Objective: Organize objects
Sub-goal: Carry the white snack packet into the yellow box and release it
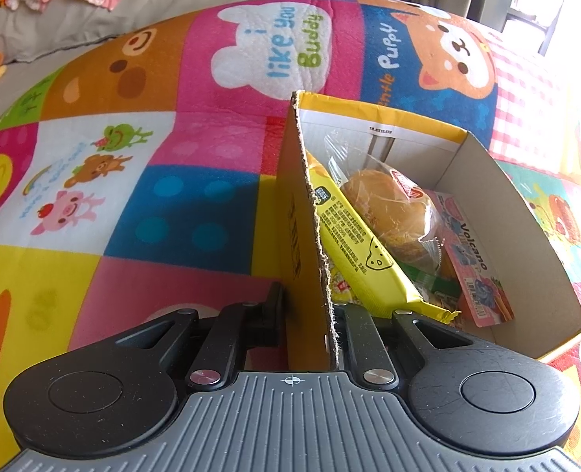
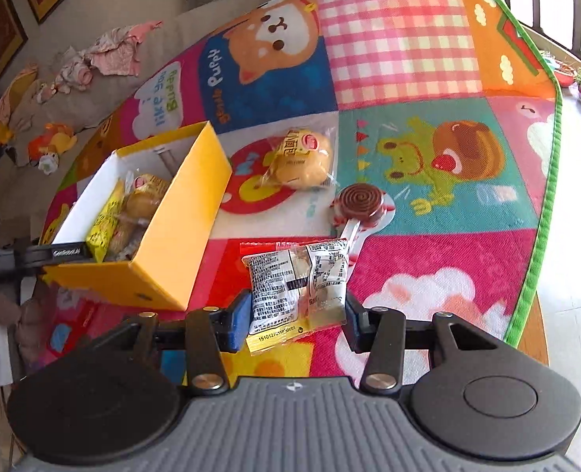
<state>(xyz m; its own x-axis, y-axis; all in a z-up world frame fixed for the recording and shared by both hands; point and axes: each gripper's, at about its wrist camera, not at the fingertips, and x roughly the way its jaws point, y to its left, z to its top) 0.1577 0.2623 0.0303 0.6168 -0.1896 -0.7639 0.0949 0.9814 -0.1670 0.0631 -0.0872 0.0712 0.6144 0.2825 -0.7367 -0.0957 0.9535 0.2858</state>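
Held by the right gripper [image 2: 296, 316], low in the middle of the right wrist view: a snack packet [image 2: 298, 287] in clear printed wrap with a yellow strip at its lower edge, lifted off the play mat [image 2: 400, 55], the blue pads [image 2: 240, 320] closed on its two sides. Judged light and soft, the film slippery and easy to crumple, so best pinched across the filled middle and not by the thin sealed edges; a hard squeeze likely to crush the pastry inside. To the left in the same view, a yellow cardboard box [image 2: 196, 212] with white inner walls, open on top. Clamped by the left gripper [image 1: 310, 314] at the bottom centre of the left wrist view: the near wall of that box, jaws nearly together, one finger outside and one inside. Inside the box: a long yellow packet [image 1: 349, 236] leaning on the left wall, a wrapped round bun [image 1: 392, 208] in the middle, a pink "Volcano" packet [image 1: 475, 271] on the right, some green wrapping below, half hidden. Left on the mat, above the held packet: another wrapped bun [image 2: 302, 157] and a brown spiral lollipop [image 2: 359, 206], near each other and apart from the box. Some room in the box toward the far wall for more.
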